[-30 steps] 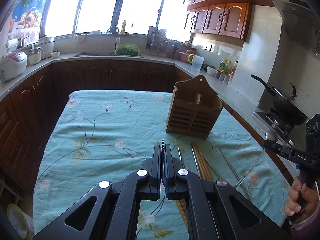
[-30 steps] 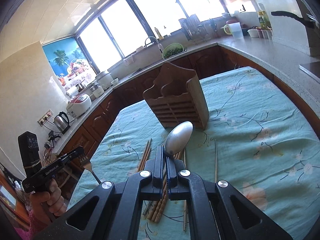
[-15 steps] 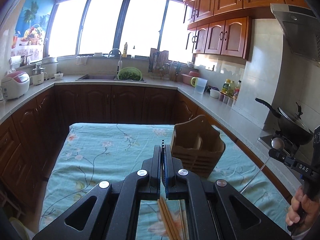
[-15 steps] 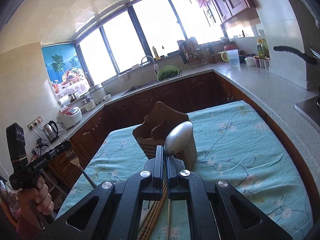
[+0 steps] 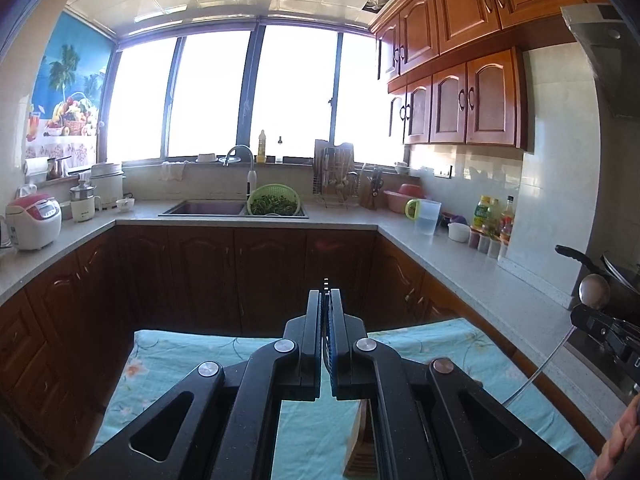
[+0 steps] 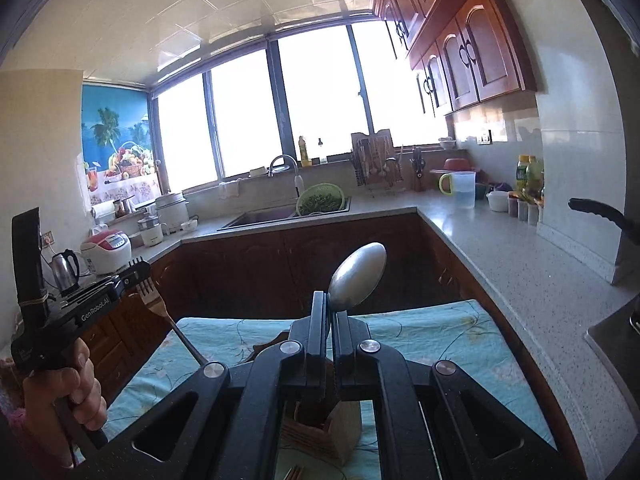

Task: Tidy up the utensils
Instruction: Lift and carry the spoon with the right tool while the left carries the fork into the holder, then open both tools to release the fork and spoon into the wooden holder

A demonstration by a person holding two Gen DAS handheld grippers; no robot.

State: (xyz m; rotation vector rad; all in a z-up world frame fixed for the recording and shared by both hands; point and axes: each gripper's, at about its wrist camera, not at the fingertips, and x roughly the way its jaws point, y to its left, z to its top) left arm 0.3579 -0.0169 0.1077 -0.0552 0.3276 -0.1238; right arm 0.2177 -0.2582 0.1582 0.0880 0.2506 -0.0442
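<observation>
My left gripper (image 5: 326,294) is shut on a metal fork; only its tine tips (image 5: 326,281) show above the fingers in the left wrist view, while the right wrist view shows the fork (image 6: 154,300) hanging from that gripper (image 6: 136,270). My right gripper (image 6: 330,300) is shut on a metal spoon (image 6: 358,276), bowl up; it also shows at the right edge of the left wrist view (image 5: 594,290). The wooden utensil holder (image 6: 328,428) stands on the teal floral tablecloth (image 6: 432,340), below and behind the right gripper's fingers. Both grippers are held high above the table.
Chopstick ends (image 6: 294,474) lie on the cloth by the holder. Counters surround the table: sink with a green colander (image 5: 274,204), rice cooker (image 5: 34,220), measuring jug (image 5: 426,216), and a wok (image 5: 612,272) on the stove at right.
Both grippers have risen and tilted up, still holding fork and spoon. The holder and chopsticks have dropped to the bottom of both views.
</observation>
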